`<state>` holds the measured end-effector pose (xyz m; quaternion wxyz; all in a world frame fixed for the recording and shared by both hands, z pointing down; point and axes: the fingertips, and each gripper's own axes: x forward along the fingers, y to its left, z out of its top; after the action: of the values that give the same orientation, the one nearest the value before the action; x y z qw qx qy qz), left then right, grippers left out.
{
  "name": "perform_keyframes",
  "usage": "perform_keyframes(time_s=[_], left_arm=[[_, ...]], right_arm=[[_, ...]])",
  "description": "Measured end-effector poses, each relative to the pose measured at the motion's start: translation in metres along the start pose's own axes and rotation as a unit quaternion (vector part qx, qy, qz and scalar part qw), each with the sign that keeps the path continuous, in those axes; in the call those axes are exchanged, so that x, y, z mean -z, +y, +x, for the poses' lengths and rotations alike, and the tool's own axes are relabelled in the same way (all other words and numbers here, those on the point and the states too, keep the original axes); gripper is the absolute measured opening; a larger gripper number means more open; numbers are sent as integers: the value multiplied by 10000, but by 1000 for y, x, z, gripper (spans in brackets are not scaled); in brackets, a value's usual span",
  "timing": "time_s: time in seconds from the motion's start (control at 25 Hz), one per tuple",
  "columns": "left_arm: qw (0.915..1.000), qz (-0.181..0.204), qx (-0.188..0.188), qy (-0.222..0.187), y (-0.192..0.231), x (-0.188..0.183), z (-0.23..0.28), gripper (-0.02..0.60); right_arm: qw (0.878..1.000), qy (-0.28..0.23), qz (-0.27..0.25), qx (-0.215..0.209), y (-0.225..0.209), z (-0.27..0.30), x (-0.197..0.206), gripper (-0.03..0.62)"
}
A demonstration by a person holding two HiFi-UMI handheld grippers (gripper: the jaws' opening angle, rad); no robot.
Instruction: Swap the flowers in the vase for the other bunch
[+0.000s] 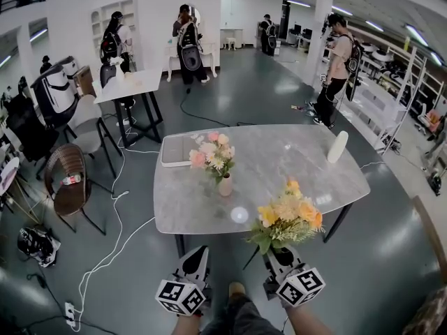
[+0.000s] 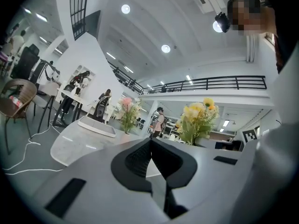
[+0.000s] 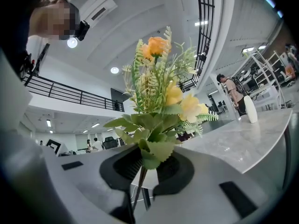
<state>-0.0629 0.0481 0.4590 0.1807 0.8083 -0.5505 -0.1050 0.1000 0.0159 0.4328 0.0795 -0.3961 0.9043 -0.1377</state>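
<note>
The head view looks forward and steeply down from high behind the near edge of the bench point(image 1: 279, 159), taking in all of it. Each tool view sits low and looks level along its jaws: the left tool point(image 2: 150, 146) across the bench top, the right tool point(image 3: 148, 157) very near the yellow bunch point(image 3: 159, 92). All three views share bench and bunch.

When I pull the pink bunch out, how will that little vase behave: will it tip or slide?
The vase looks small and narrow under a much wider pink bunch, so it is probably top-heavy and apt to tip. The table looks glossy, so it may slide. It seems light enough to lift with the stems.
</note>
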Motion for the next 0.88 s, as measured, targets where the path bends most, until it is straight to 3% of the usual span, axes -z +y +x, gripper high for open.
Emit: perform_keyframes(time_s=[0.44,0.88], left_arm=[[9998,-163,99,104,-17,21,-34,14],[9995,-85,296,26,-25,11,-32,14]], right_arm=[[10000,49,22,45,27,-38,14,72],[10000,36,-54,10,34,-40,10,72]])
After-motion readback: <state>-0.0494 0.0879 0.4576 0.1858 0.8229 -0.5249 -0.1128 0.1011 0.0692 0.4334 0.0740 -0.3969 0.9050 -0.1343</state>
